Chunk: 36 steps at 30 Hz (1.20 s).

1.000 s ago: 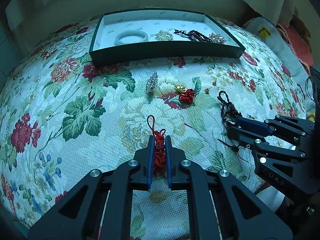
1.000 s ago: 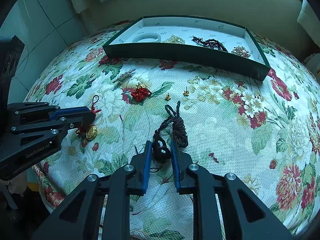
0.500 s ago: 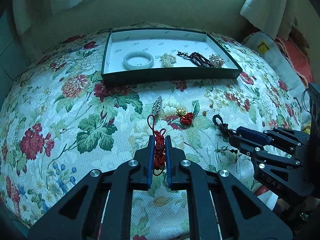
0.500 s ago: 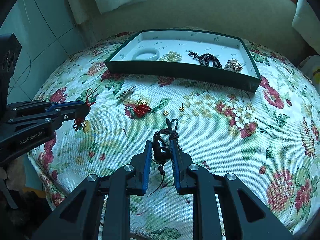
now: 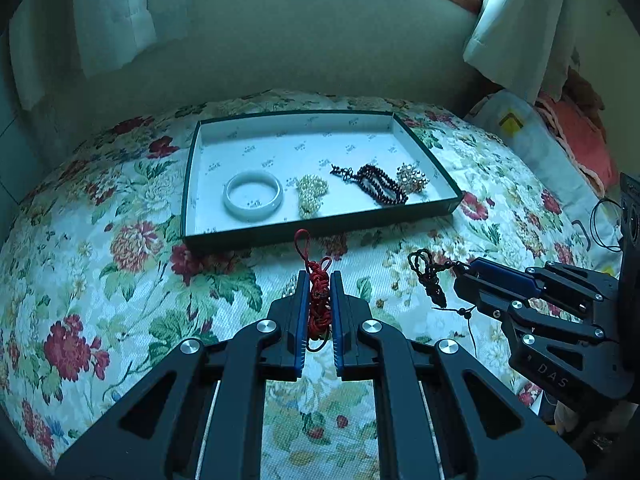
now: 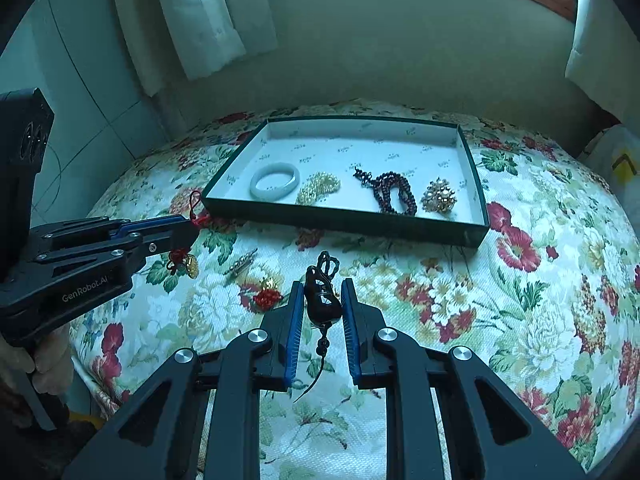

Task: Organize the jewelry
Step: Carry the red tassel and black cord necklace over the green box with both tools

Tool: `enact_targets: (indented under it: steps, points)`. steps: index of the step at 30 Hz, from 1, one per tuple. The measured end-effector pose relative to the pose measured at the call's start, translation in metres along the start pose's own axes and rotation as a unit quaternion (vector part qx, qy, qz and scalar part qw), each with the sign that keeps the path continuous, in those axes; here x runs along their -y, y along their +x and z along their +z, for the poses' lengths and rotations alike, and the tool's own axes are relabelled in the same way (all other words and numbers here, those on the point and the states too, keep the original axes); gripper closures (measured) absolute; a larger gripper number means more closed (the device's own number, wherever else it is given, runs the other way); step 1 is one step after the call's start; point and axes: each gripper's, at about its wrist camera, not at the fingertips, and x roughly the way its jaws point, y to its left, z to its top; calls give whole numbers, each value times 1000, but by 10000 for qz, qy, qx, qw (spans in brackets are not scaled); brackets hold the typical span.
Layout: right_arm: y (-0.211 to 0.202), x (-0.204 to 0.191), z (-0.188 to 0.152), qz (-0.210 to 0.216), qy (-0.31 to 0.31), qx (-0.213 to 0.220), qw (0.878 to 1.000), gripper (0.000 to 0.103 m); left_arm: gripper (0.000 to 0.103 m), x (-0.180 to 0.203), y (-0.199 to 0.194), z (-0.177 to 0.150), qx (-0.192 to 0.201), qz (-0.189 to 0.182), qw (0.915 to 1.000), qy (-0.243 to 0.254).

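My left gripper (image 5: 319, 280) is shut on a red knotted cord charm (image 5: 318, 300) and holds it above the floral cloth; it also shows in the right wrist view (image 6: 188, 228), with a gold pendant (image 6: 191, 266) hanging below. My right gripper (image 6: 320, 288) is shut on a dark cord pendant (image 6: 322, 300), also lifted; it also shows in the left wrist view (image 5: 460, 272). The green-rimmed tray (image 5: 320, 232) lies ahead and holds a white bangle (image 5: 253, 196), a pearl piece (image 5: 312, 198), dark beads (image 5: 380, 188) and a gold brooch (image 5: 412, 178).
On the cloth before the tray lie a silver hair clip (image 6: 240, 266) and a small red-and-gold charm (image 6: 268, 294). A wall and curtains (image 6: 200, 20) stand behind the table. A pillow (image 5: 540, 148) lies at the right.
Both grippers have lifted their cord pieces off the cloth and risen, so the tray interior now shows from higher up.
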Motion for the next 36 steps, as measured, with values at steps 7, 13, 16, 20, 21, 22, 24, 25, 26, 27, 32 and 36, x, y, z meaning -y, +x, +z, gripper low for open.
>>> enact_targets:
  steps: [7,13,16,20,21,22,24,25,26,27,32,36]
  points:
    - [5,11,39,-113,-37,316,9994,84,93,2,10,42,271,1,9996,60]
    - [21,28,76,-265,-1,522,9983,84,93,6,35,82,398,12,9992,65]
    - [34,38,91,-333,34,560,9979,84,93,9,53,98,373,-8,9993,53]
    - [57,53,106,-410,93,533,9977,84,93,13,81,111,263,-14,9996,39]
    - [64,56,108,-434,100,517,9977,84,93,13,89,113,219,-7,9998,35]
    - [72,60,111,-460,113,483,9977,84,93,13,98,115,170,9,9999,25]
    - [86,67,115,-490,141,412,9978,84,93,12,115,118,51,35,10000,11]
    - [94,71,116,-521,142,375,9978,84,93,12,124,119,-20,57,10000,12]
    - [102,74,118,-554,141,321,9978,84,93,11,133,119,-84,81,9999,24]
    - [110,78,119,-586,142,266,9978,84,93,11,140,119,-140,111,9998,38]
    - [140,93,120,-727,119,-18,9973,84,93,7,171,120,-361,218,9991,73]
    - [152,99,119,-778,109,-137,9968,84,93,7,185,118,-452,313,9984,149]
